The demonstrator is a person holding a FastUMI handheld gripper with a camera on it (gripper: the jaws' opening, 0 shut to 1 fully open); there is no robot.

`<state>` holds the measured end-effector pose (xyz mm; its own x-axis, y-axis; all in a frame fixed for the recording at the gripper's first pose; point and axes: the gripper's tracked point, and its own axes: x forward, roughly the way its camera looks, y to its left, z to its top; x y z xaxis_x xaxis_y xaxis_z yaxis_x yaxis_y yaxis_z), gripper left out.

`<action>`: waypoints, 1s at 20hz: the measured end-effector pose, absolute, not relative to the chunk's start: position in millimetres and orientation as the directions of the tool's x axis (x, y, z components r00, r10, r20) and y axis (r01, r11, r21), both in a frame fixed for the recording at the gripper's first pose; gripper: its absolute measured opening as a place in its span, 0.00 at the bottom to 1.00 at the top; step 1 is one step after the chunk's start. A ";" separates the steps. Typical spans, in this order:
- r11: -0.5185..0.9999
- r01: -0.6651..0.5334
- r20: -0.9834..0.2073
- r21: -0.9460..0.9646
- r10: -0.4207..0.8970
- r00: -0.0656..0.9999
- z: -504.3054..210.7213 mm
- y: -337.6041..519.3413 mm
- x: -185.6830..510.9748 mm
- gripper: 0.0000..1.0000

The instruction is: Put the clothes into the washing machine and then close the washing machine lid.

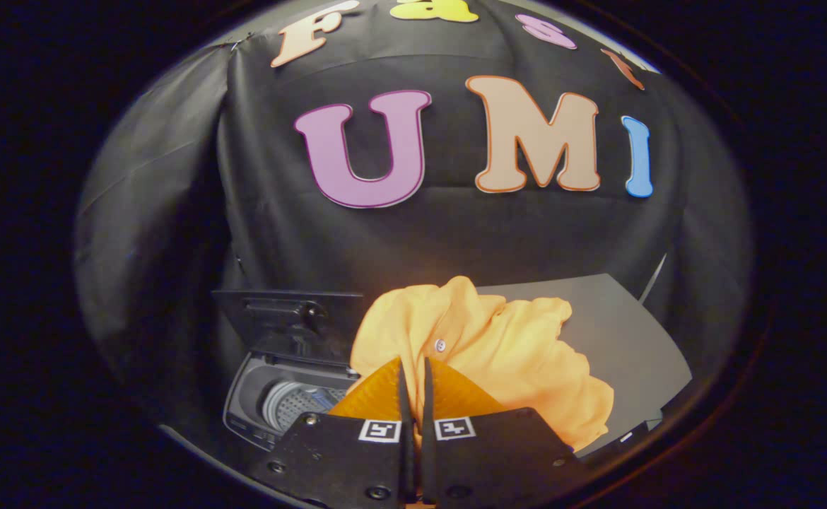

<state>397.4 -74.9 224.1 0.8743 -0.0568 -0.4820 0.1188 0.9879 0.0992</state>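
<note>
Your fingers (413,378) sit nearly closed, pinching a fold of the crumpled orange buttoned shirt (498,346) so it hangs just ahead of them over the grey desk (632,332), ready for the open-lidded white washing machine (272,396) left of them.

Orange garment (498,346) bunched at the tongs (413,375) crowds the washer opening (293,403).

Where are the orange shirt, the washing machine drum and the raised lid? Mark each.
orange shirt (505,346): gripper view, on the bunched cloth just beyond the fingers.
washing machine drum (299,404): gripper view, on the ribbed inner wall.
raised lid (283,318): gripper view, on its dark inner face.
gripper (414,375): gripper view, fingers nearly closed, pinching the shirt.
</note>
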 end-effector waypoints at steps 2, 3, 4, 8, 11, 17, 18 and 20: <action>0.994 0.074 -0.481 0.084 -0.024 0.877 227.8 -46.6 406.7 0.04; 0.994 0.053 -0.478 0.091 -0.003 0.878 228.5 -30.6 412.3 0.03; 0.994 0.030 -0.485 0.103 0.024 0.874 227.4 -13.3 415.6 0.04; 0.992 -0.038 -0.475 0.122 0.092 0.875 221.2 44.7 435.5 0.03; 0.977 -0.066 -0.466 0.205 0.156 0.871 209.1 85.2 449.2 0.03; 0.965 -0.098 -0.473 0.244 0.207 0.857 175.4 134.8 474.9 0.03; 0.959 -0.101 -0.470 0.265 0.220 0.855 170.8 143.3 477.5 0.03; 0.961 -0.104 -0.481 0.257 0.221 0.849 159.8 153.3 483.6 0.03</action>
<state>483.6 153.3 159.8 0.8488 0.2206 -0.4805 -0.1041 0.9607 0.2572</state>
